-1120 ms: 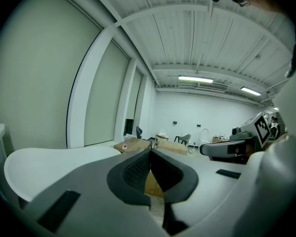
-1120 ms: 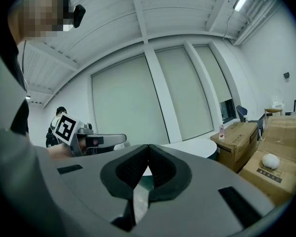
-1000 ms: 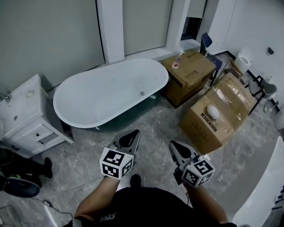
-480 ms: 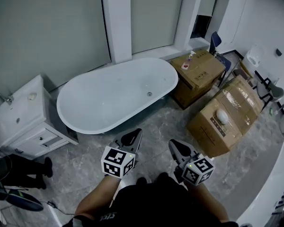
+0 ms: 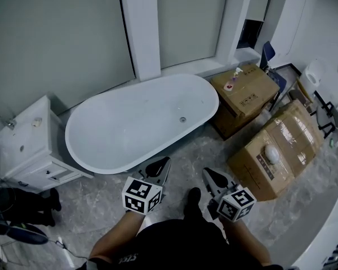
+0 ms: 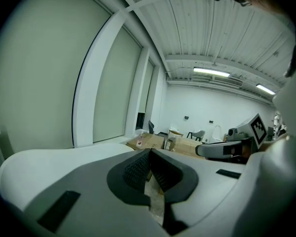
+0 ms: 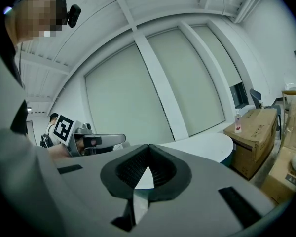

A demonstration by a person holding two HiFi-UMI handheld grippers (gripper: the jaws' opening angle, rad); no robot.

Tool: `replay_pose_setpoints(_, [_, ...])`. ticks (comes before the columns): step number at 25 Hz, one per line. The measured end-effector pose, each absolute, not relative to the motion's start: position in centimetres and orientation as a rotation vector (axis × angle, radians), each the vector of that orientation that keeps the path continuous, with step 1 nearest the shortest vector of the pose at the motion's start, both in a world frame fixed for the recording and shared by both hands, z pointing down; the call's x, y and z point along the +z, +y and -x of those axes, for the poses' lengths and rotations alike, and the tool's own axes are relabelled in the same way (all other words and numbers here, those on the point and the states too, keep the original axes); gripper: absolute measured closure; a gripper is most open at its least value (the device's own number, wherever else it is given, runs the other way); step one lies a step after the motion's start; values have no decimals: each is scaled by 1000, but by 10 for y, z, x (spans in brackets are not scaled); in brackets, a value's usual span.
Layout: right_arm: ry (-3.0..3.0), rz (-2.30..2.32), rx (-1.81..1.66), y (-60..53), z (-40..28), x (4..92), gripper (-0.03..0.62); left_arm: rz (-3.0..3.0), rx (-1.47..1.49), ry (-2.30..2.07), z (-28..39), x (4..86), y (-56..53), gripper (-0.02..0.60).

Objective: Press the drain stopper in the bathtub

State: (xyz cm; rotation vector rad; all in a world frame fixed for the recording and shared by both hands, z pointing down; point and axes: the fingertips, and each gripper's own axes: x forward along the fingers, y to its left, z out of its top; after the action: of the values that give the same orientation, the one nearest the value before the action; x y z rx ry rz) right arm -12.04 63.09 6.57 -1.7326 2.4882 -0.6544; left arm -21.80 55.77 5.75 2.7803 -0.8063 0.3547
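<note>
A white oval bathtub (image 5: 110,145) stands on the grey marble floor below the window wall. Its small round drain stopper (image 5: 182,119) sits in the tub floor toward the right end. My left gripper (image 5: 160,166) is held near the tub's front rim, jaws shut with nothing between them. My right gripper (image 5: 211,175) is beside it over the floor, also shut and empty. In the left gripper view the jaws (image 6: 149,157) meet at the tip, with the tub rim (image 6: 54,152) behind. The right gripper view shows its jaws (image 7: 148,150) closed, and the tub's end (image 7: 207,144) beyond.
A white vanity cabinet (image 5: 22,151) stands left of the tub. Cardboard boxes (image 5: 245,94) (image 5: 281,148) crowd the floor right of it, one topped with a small bottle (image 5: 235,72). A blue chair (image 5: 270,58) and stools sit at the far right. My shoe (image 5: 192,198) is on the floor.
The view has shifted closer and to the left relative to the room: the tub and boxes have slid rightward and down in the head view. Both grippers stay shut in the same pose.
</note>
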Motion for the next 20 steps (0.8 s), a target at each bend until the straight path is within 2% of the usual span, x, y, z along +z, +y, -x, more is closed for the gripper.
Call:
replay_pose_setpoints(11, [2568, 1666, -794, 496, 3, 103, 580, -2749, 431, -847, 86, 72, 433, 568])
replay_pose_setpoints(20, [2587, 1615, -811, 446, -65, 103, 580, -2732, 470, -887, 22, 77, 382, 568])
